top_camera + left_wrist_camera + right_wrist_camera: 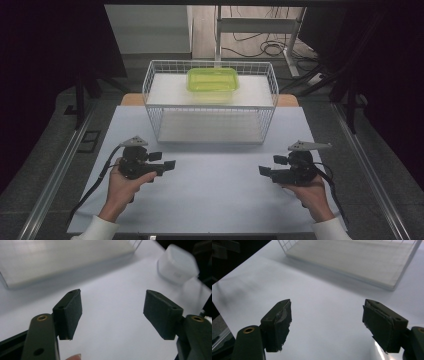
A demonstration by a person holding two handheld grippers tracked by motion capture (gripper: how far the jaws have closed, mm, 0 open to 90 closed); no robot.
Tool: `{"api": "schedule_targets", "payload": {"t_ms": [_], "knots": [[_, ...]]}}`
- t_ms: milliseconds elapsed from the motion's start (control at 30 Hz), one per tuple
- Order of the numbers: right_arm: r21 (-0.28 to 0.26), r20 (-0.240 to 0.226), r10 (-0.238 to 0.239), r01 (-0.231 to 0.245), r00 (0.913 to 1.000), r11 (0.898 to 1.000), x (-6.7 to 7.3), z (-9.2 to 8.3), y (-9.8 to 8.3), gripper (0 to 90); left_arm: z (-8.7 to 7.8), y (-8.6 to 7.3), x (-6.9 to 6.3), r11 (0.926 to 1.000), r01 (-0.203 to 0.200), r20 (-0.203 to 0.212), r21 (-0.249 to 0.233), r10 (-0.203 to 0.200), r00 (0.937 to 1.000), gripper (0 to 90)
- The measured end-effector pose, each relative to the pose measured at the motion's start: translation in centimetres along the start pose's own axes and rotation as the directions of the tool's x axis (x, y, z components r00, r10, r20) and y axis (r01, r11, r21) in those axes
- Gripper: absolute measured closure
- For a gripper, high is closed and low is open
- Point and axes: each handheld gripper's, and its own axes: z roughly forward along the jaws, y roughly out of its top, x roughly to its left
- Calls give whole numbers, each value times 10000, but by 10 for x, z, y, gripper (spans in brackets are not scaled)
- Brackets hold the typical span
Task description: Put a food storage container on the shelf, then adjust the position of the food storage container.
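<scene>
A: Left gripper (168, 165), high view: jaws apart, nothing between the pads (73, 312); it sits low over the near-left part of the white tabletop (215, 200), pointing inward.

B: And the right gripper (265, 171)?

A: Mirror pose near the right edge. Its own view gives both pads (283, 323) spread wide with bare sheet between them: released, empty.

B: Moving outward, what lies ahead of the jaws?

A: A white wire basket (210, 102) at the far edge of the tabletop, centred. Inside it, on a raised white shelf toward the back, a green lidded food container (212, 80). Both grippers are well apart from it.

B: The pale rounded object in the left gripper view?

A: Blurred white thing (177, 263) at the upper right; too soft to identify.

B: How should the reach be done well?

A: Judgement only: bring both grippers up over the basket's rim instead of through the wire, keep the jaws wide until they flank the container's short ends, then close evenly so the lid does not tilt or pop.
</scene>
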Motion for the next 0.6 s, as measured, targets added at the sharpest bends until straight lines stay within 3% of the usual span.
{"api": "schedule_targets", "payload": {"t_ms": [100, 200, 333, 600], "knots": [[284, -2, -232, 232, 9997, 9993, 1, 5, -4, 242, 5, -4, 3, 9999, -3, -173, 163, 5, 9999, 304], [369, 102, -420, 416, 9991, 9985, -2, 7, -5, 244, 7, 0, 4, 9997, 238, -139, -97, -239, 9996, 309], [216, 61, -170, 168, 9998, 9996, -7, 4, -3, 243, 4, 0, 3, 9998, 191, -217, -114, -193, 9996, 300], [719, 444, 212, -244, 9988, 9971, -20, 1, -6, 272, 9, -5, 5, 9999, -23, -231, 160, 27, 9997, 314]]}}
